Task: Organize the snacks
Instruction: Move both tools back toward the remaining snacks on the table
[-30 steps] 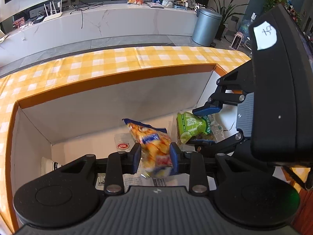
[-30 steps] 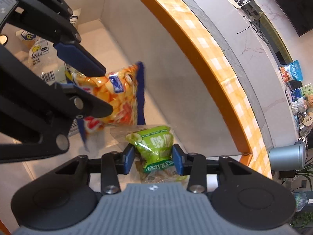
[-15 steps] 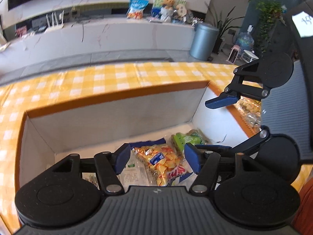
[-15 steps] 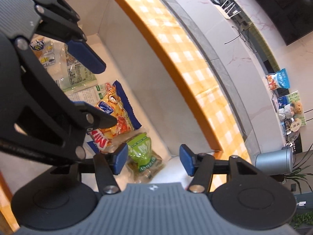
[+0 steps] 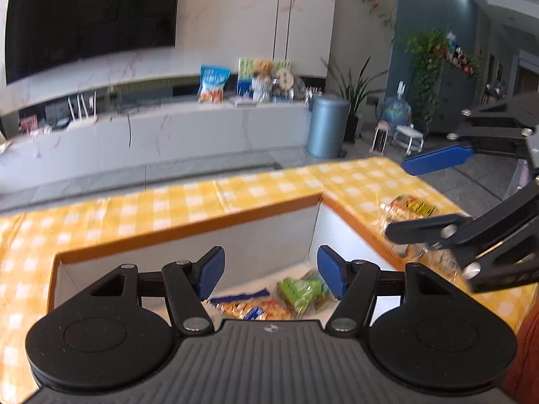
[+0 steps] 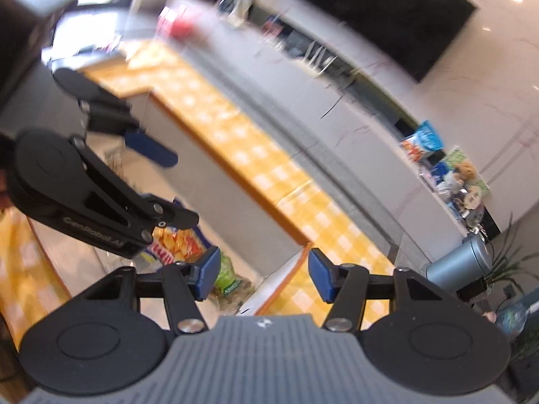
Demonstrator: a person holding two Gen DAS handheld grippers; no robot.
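White box (image 5: 276, 235) sunk in yellow checked cloth (image 5: 188, 205), orange snack bag (image 5: 249, 308) left of green raisin bag (image 5: 299, 291) inside, left gripper (image 5: 271, 277) and right gripper (image 6: 261, 274) jaws spread, empty

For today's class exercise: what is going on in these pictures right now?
A person is sorting snacks with two handheld grippers. The orange snack bag and the green raisin bag lie inside the white box. The left gripper and right gripper are both open and empty above it.

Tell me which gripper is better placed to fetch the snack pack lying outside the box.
Right. The right gripper, open and empty, hangs beside that snack pack; the left gripper hangs over the box.
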